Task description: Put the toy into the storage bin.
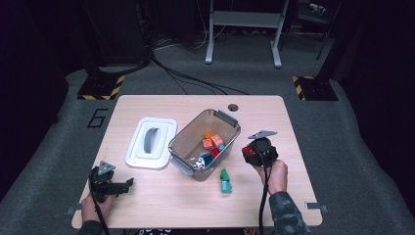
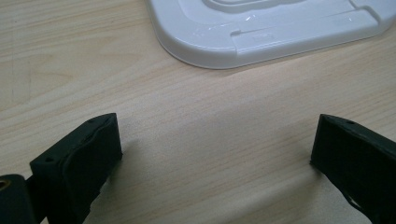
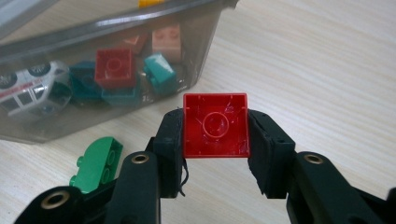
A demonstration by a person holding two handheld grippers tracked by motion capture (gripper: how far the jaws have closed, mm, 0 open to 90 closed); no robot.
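1. we see a pale wooden surface carrying everything.
2. a clear plastic bin holds coloured blocks and a toy car; a white plastic lid lies just beside it.
3. our left hand-held gripper rests released near the lid, nothing between its jaws.
4. our right hand-held gripper is clamped on a red square plastic block, near the bin.
5. a green rounded plastic block lies on the surface.

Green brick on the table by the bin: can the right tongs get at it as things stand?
Probably not yet. The green brick lies in the open beside the bin with nothing over it, but the right tongs are shut on a red brick, which would have to go first.
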